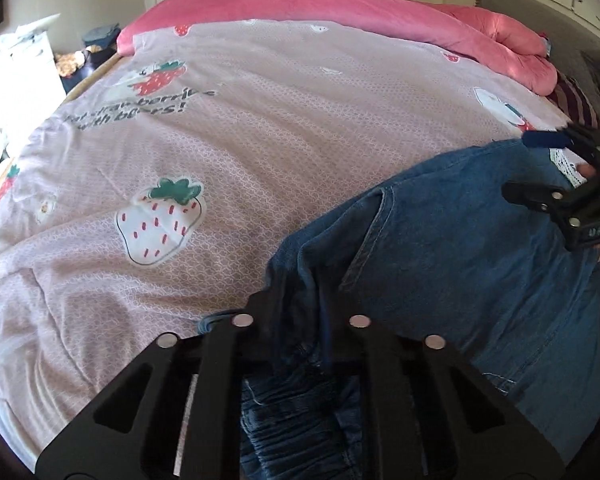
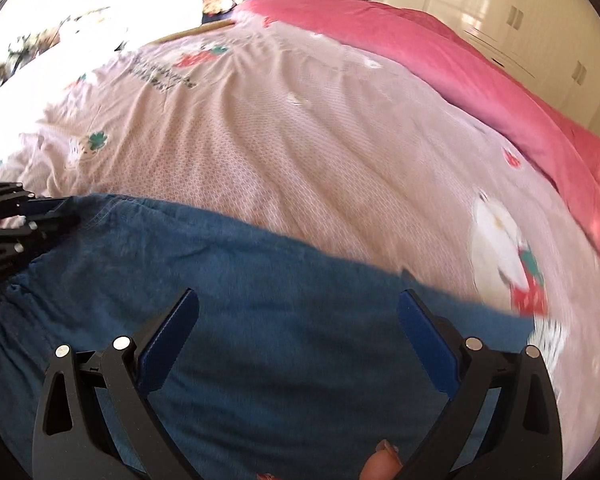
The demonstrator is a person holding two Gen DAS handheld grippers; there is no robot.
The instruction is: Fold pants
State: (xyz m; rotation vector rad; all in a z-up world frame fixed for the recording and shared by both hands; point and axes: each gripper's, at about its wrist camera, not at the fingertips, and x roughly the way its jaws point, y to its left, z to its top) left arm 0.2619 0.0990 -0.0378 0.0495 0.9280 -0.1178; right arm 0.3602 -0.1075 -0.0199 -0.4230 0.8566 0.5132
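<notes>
Two tongs | left tongs [image 1: 300, 312] pinching jeans [image 1: 460, 248] | right tongs [image 2: 298, 340] spread above them

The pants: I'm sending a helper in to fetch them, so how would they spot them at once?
Start at the bed's pale pink strawberry-print cover, with a plain deep-pink quilt heaped along its far side. On the near part of that cover lie the pants: blue denim with stitched seams. They are the only blue fabric on an otherwise pink bed.
</notes>
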